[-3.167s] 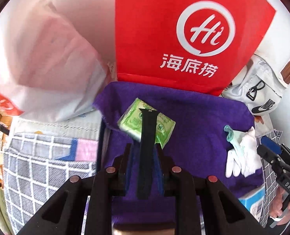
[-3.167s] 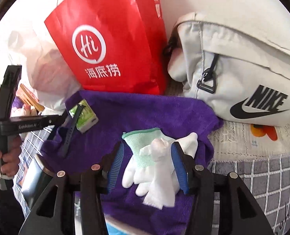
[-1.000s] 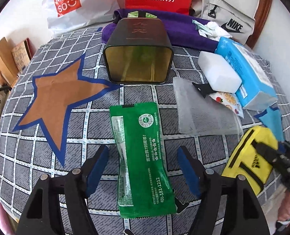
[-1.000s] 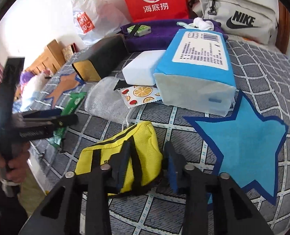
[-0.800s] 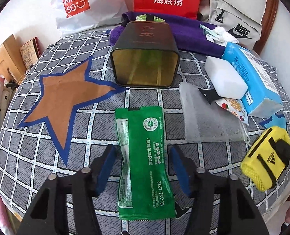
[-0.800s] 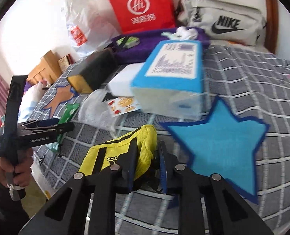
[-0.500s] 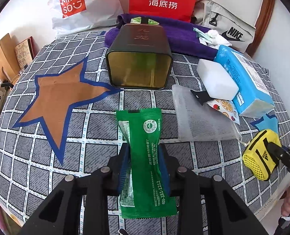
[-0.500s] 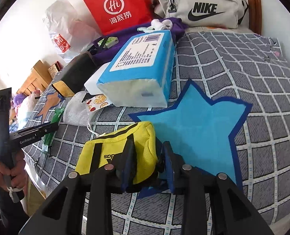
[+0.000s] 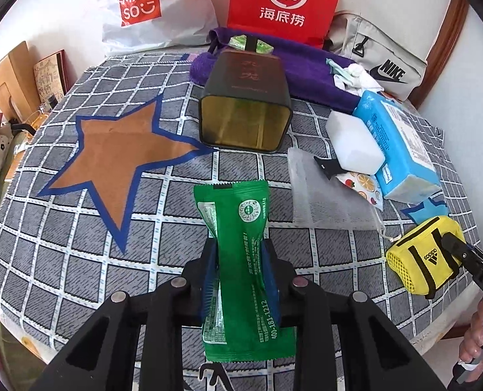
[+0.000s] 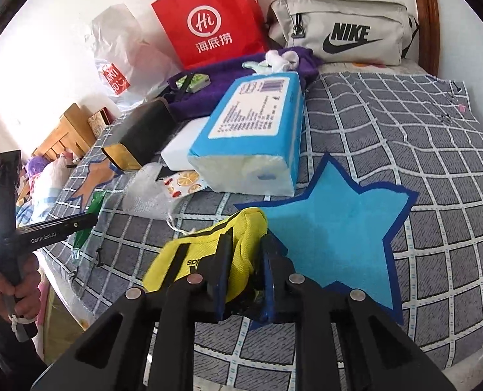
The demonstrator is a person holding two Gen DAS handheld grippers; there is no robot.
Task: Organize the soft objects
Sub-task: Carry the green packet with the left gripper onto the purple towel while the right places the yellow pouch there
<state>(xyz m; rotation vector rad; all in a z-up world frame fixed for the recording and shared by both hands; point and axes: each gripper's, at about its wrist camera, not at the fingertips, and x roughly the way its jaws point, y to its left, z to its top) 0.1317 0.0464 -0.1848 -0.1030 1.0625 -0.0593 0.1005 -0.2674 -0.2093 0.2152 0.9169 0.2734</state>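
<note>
Both tools have closed since a second ago: the left tool (image 9: pixel 239 270), whose pads then stood wide on either side of the green sachet (image 9: pixel 241 260), now pinches it at its waist and has it raised off the bed (image 9: pixel 62 254), while the right tool (image 10: pixel 243 267) is tightening on one end of the yellow pouch (image 10: pixel 208 254), the fabric already bunched between its pads. The sachet's long axis runs straight away from the tool, its serrated top edge pointing toward the dark tin (image 9: pixel 246 107) near the bed's far edge; the pouch's long axis slants down toward the bed's near-left edge. Both look light and limp. The foil probably slips, so a mid-length grip suits it; the mesh pouch crushes easily but should hold.
</note>
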